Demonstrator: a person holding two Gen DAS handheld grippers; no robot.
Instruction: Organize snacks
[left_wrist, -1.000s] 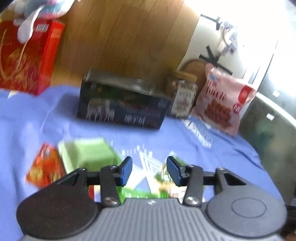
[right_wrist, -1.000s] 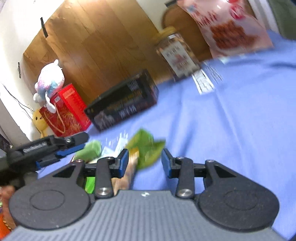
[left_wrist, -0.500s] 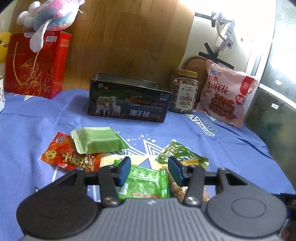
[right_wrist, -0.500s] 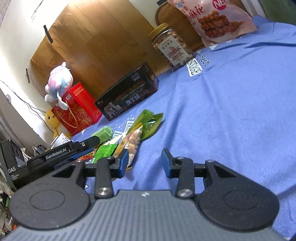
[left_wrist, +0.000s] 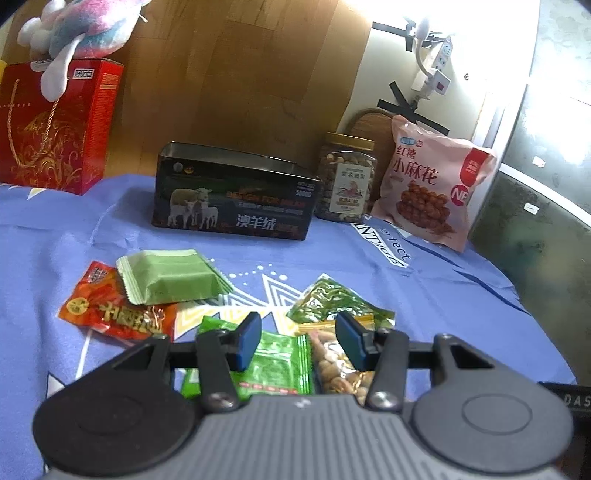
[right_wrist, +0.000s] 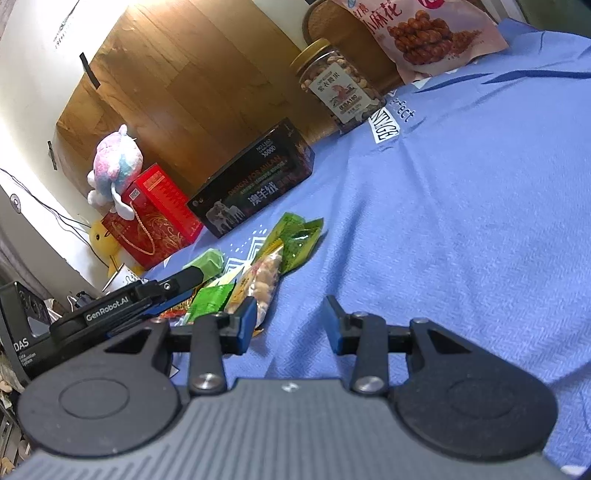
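Left gripper (left_wrist: 297, 341) gapes empty above a bright green sachet (left_wrist: 275, 363) and peanut packet (left_wrist: 341, 363); right gripper (right_wrist: 290, 321) gapes empty over blue cloth (right_wrist: 461, 229). Beyond lie a pale green wafer pack (left_wrist: 171, 275), a black tin (left_wrist: 236, 201) reading "DESIGN FOR MILAN", and a pink bag (left_wrist: 434, 190) reading "小麻花".

Around the black tin (left_wrist: 236, 199) printed with white sheep and orange lettering: a blue cloth (left_wrist: 424, 295) patterned with white triangles and dots spreads beneath it, a pale green wafer pack (left_wrist: 170, 275) and red-orange packet (left_wrist: 110, 306) lie in front, a pink bag (left_wrist: 432, 184) and gold-lidded jar (left_wrist: 347, 177) beside, a red box (left_wrist: 51, 125) with gold swirls further off
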